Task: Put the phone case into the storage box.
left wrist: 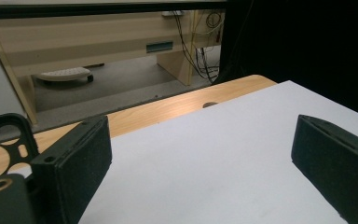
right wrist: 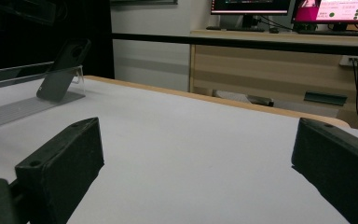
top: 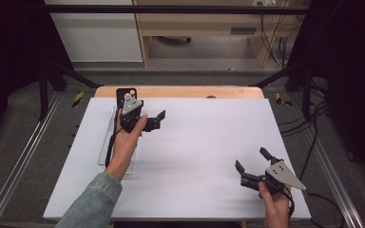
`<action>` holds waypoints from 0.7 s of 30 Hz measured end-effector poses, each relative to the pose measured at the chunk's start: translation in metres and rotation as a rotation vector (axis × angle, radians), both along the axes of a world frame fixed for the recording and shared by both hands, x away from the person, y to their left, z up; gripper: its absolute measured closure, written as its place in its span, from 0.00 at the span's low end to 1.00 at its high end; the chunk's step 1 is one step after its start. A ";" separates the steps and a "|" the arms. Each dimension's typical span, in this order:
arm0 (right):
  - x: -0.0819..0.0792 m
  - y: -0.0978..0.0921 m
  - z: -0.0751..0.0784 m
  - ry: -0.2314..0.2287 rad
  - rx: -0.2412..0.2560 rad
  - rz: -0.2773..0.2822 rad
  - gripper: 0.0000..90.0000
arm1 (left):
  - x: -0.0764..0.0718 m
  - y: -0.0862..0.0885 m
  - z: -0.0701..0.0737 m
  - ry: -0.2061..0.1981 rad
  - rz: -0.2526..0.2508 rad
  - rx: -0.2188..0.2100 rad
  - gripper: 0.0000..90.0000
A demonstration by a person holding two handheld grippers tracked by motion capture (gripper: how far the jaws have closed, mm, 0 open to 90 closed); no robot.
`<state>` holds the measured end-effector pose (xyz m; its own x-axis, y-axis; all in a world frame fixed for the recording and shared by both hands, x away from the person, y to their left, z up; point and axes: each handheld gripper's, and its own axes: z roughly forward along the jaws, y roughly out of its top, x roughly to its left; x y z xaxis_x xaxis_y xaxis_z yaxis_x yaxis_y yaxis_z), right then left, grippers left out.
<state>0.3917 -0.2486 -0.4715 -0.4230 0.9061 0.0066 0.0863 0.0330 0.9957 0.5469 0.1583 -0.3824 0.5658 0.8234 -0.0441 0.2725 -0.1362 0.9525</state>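
Note:
A black phone case (top: 124,94) leans on a clear acrylic stand (top: 107,143) at the far left of the white board (top: 195,142). My left gripper (top: 153,116) hovers just right of the case, open, nothing between its jaws. In the left gripper view the case (left wrist: 3,136) sits at the left edge, beside the open left gripper (left wrist: 205,172). My right gripper (top: 252,159) is open and empty above the board's near right corner. The right gripper view looks past the open right gripper (right wrist: 200,172) to the case (right wrist: 61,70) on its stand (right wrist: 78,74), far to the left.
The wooden table edge (top: 185,91) runs along the far side of the board. A wooden desk (top: 204,28) with cables (top: 273,33) stands behind. Metal rails (top: 24,156) flank the table. Monitors (right wrist: 289,7) glow on the desk.

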 end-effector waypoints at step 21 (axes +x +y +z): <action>0.000 0.002 0.000 0.017 0.009 -0.011 0.02 | -0.026 0.000 0.018 -0.054 -0.043 -0.063 0.05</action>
